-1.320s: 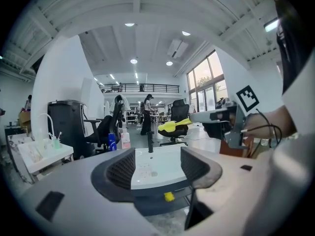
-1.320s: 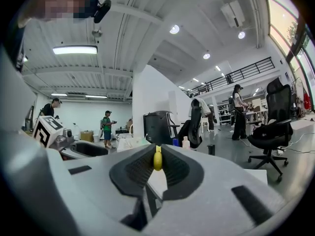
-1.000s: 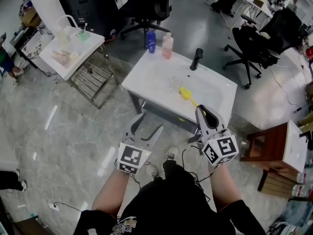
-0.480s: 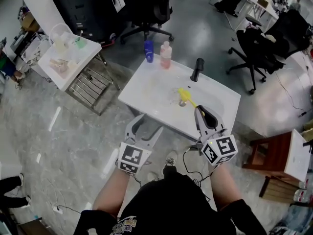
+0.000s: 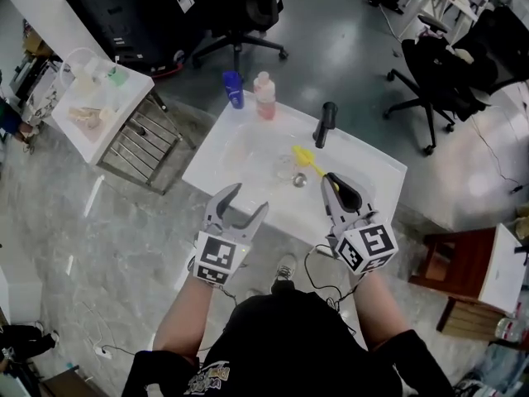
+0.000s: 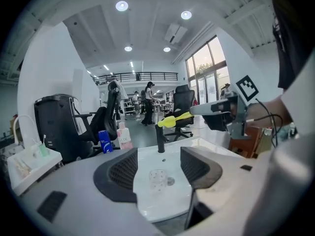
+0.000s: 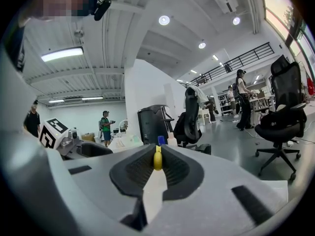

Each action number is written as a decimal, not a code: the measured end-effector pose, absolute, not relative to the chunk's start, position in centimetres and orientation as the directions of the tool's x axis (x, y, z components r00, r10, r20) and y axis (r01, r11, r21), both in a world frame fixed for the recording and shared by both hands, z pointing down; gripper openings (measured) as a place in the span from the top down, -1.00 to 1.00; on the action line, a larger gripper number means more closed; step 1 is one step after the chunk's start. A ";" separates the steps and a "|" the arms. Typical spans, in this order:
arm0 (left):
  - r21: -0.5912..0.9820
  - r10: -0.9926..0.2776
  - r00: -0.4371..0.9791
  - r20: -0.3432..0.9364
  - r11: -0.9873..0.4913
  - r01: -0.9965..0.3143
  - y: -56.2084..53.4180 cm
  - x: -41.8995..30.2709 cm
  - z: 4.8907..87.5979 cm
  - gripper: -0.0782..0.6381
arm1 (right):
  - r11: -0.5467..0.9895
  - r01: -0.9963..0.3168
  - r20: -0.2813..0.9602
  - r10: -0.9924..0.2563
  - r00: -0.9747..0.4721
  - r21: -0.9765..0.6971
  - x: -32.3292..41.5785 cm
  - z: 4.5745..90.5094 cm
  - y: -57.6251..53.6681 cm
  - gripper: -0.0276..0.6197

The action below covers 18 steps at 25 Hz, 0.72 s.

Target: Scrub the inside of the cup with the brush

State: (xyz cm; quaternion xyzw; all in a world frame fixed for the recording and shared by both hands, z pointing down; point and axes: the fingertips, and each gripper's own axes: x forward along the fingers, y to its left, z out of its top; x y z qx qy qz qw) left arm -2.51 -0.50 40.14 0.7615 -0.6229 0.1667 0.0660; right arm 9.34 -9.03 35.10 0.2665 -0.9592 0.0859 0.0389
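The right claw [image 5: 333,184] is clamped on the handle of a yellow brush [image 5: 306,159]. In the right gripper view the jaws are pinched together on that handle with no gap showing. The brush head points out over the white sink [image 5: 240,184], raised above the basin and not touching the cup [image 5: 286,169].

The clear cup stands upright in the basin, just beside the drain. It is ahead of both claws and neither holds it. The left claw [image 5: 245,203] is spread wide and empty at the near edge of the sink. In the left gripper view the cup shows in the gap between its jaws, but farther off and apart from them.

A black tap [image 5: 327,124] rises at the far side of the sink. A blue bottle [image 5: 233,89] and a pink bottle [image 5: 264,96] stand side by side on the far left corner. A small white desk [image 5: 91,118] with containers on it stands to the left.
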 end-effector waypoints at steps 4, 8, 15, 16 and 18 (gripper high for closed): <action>-0.126 -0.916 0.164 0.365 -0.223 -0.967 -2.5 -2.0 41.2 0.05 | 0.849 -0.505 0.126 -0.490 -0.863 -0.158 9.8 36.1 -10.7 0.80; -0.141 -0.905 0.173 0.389 -0.244 -0.959 -3.9 -1.5 41.9 0.05 | 0.845 -0.506 0.126 -0.490 -0.862 -0.175 10.5 36.5 -11.8 0.80; -0.176 -0.878 0.191 0.439 -0.292 -0.940 -5.4 -1.5 43.3 0.06 | 0.843 -0.504 0.132 -0.487 -0.864 -0.190 10.4 37.1 -12.3 0.80; -0.181 -0.873 0.192 0.448 -0.299 -0.937 -5.6 -1.6 43.7 0.06 | 0.841 -0.506 0.132 -0.489 -0.863 -0.190 10.4 37.1 -12.3 0.80; -0.185 -0.863 0.196 0.466 -0.312 -0.932 -5.8 -1.6 44.6 0.06 | 0.839 -0.510 0.133 -0.493 -0.860 -0.190 10.5 37.1 -12.4 0.80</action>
